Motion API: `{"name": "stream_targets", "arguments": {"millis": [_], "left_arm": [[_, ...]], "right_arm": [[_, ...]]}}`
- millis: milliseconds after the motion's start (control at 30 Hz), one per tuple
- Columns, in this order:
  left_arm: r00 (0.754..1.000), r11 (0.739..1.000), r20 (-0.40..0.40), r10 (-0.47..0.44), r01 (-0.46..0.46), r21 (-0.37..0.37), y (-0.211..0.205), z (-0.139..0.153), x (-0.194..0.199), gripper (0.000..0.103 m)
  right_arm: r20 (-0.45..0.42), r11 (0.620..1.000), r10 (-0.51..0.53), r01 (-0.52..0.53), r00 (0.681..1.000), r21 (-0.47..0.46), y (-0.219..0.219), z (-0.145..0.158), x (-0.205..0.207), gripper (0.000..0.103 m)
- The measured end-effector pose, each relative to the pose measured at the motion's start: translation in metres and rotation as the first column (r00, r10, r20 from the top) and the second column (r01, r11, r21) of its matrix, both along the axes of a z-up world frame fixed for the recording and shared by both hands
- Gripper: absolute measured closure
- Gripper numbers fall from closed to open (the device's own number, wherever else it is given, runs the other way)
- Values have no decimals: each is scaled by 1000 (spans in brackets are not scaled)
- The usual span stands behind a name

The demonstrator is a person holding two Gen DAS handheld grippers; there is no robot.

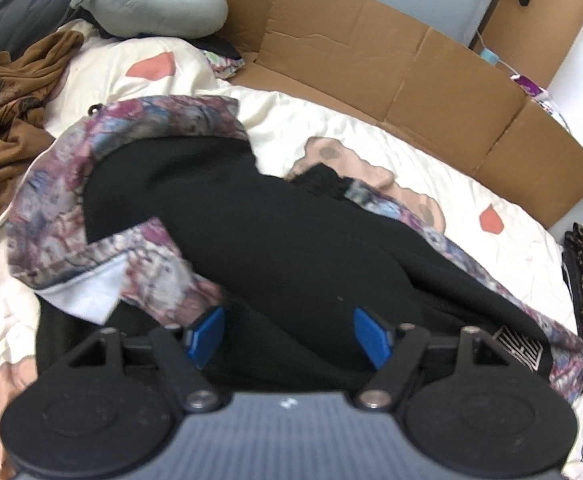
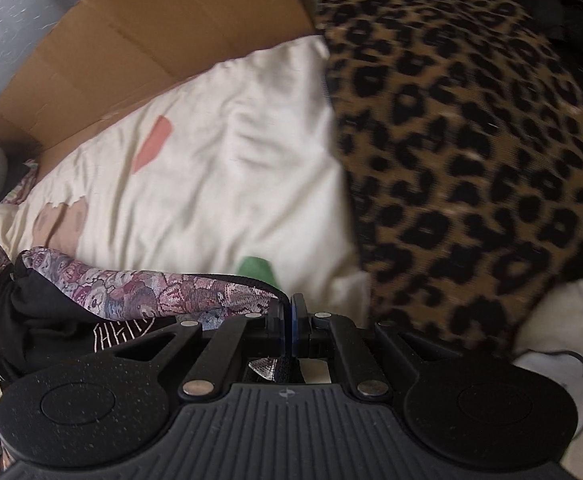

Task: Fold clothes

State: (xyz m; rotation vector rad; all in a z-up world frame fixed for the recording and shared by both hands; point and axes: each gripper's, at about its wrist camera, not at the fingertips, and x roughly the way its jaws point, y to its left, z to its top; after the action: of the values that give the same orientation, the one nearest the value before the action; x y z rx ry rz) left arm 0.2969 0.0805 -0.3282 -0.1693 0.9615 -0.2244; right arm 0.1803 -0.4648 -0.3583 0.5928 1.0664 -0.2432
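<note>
just ahead of the left gripper (image 1: 287,334), whose blue pads stand wide apart and grasp nothing, a jacket (image 1: 251,220) with patterned outside and black lining lies spread on the cream bedspread (image 1: 371,136). the right gripper (image 2: 291,320) is clenched on the jacket's patterned edge, the fabric trailing off to its left; a leopard-print cloth (image 2: 471,140) lies ahead to its right

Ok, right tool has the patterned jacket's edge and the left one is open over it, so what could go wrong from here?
1. The right tool pinches only a thin hem of the jacket; a hard pull may slip it free.
2. The left tool is open, holding nothing, so the black lining may bunch when the right pulls.
3. The leopard-print garment lies close beside the right tool and could get dragged along.
</note>
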Motion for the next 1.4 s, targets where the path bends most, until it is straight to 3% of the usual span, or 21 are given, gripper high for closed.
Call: {"name": "stream_targets", "arguments": {"millis": [133,300,500,800,1067,1233,1300,1333,1400], "left_arm": [[1000,1000,9,-4,4,5,2,0,1,28],[998,998,61,5,-9,67,15,9,7,28],[992,989,76,102,-109,101,56,7,24,27],[937,935,26,349,-350,60,120,-15,31,27],[891,890,-38,453,-454,-38,155,-40,35,32],[905,904,-56,421,-424,-59,154,-56,40,37],[914,914,-43,403,-404,-42,148,-62,41,37],[930,930,-25,367,-368,1,142,-62,43,38],[942,942,-16,335,-334,37,135,-62,45,48]], "right_arm": [[-23,1000,3,-3,1000,1,-4,-5,-11,103],[-30,1000,8,-8,1000,0,-5,-6,-16,103],[-36,1000,14,-14,999,2,-4,-8,-14,103],[-47,1000,22,-21,999,10,-3,-12,-12,103],[-61,999,28,-27,998,18,-3,-17,-12,103],[-66,999,32,-31,997,19,-2,-18,-11,103],[-69,999,36,-35,997,21,-2,-19,-12,103],[-71,999,37,-36,997,23,-1,-20,-12,103],[-74,999,37,-35,997,25,-1,-22,-13,103]]}}
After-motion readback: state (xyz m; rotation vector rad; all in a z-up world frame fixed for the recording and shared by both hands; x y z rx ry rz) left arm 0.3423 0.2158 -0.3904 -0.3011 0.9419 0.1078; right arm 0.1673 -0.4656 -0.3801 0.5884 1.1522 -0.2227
